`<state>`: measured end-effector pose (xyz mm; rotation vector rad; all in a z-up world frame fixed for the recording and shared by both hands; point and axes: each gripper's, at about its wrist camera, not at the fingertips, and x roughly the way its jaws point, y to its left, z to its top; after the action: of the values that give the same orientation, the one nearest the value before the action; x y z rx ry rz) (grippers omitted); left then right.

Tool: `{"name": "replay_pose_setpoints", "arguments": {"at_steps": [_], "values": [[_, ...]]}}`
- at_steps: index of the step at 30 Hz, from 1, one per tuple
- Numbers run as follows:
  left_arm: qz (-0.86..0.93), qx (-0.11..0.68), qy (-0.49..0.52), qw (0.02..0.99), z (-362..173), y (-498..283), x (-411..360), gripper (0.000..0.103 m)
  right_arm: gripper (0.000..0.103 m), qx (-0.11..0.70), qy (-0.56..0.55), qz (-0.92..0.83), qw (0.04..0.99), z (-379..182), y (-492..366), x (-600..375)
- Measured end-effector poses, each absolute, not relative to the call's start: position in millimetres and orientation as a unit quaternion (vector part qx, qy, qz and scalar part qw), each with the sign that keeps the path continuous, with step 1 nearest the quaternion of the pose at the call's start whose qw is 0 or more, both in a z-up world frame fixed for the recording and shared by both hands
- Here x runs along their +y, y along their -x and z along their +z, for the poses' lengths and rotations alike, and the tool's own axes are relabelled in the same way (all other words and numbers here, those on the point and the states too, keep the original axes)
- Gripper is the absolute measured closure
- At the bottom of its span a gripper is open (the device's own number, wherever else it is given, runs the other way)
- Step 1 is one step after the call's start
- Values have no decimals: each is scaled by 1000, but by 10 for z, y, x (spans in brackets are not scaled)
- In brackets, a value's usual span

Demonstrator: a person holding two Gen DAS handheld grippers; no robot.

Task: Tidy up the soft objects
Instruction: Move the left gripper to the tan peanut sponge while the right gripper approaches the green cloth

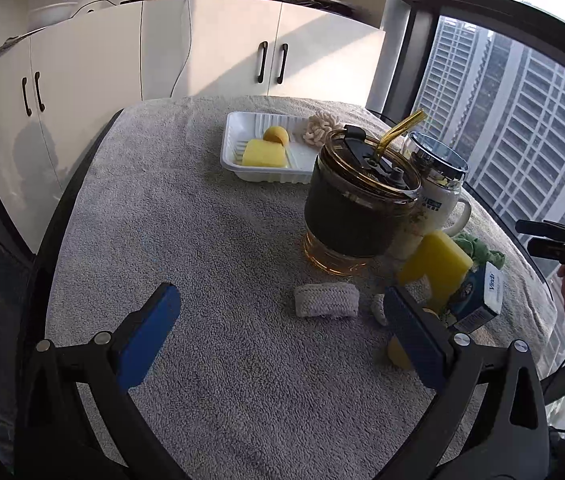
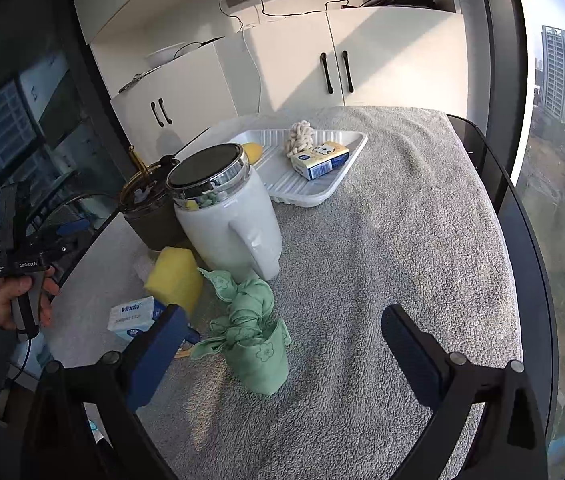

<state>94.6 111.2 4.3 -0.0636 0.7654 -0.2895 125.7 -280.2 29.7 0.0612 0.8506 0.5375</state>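
So the right gripper (image 2: 282, 344), jaws apart w/ nothing clamped, has the knotted green cloth (image 2: 252, 328) at 12 o'clock between its fingers, long axis roughly upright, prob. its pick. Left gripper (image 1: 282, 340) also agape; white woven roll (image 1: 326, 300) at 1 o'clock. Tray (image 2: 346, 164) far off at 12, open towel between.

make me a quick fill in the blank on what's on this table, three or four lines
1. The white tray holds a rope knot, a small tissue pack and yellow ____.
2. The knotted cloth in front of the white mug is ____ in colour.
3. The dark tumbler has a ____ poking out of its lid.
4. Nothing sits between the fingers of the right gripper; it is ____.

Missing words: sponges; green; straw; open
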Motion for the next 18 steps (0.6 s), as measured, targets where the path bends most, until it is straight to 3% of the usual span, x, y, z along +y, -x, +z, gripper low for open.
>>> {"name": "replay_pose_setpoints", "arguments": {"at_steps": [18], "values": [[-187,388,-15,902,-277,-407,232,0,3,418,-62,254,870,-130,-618,-2486]]}}
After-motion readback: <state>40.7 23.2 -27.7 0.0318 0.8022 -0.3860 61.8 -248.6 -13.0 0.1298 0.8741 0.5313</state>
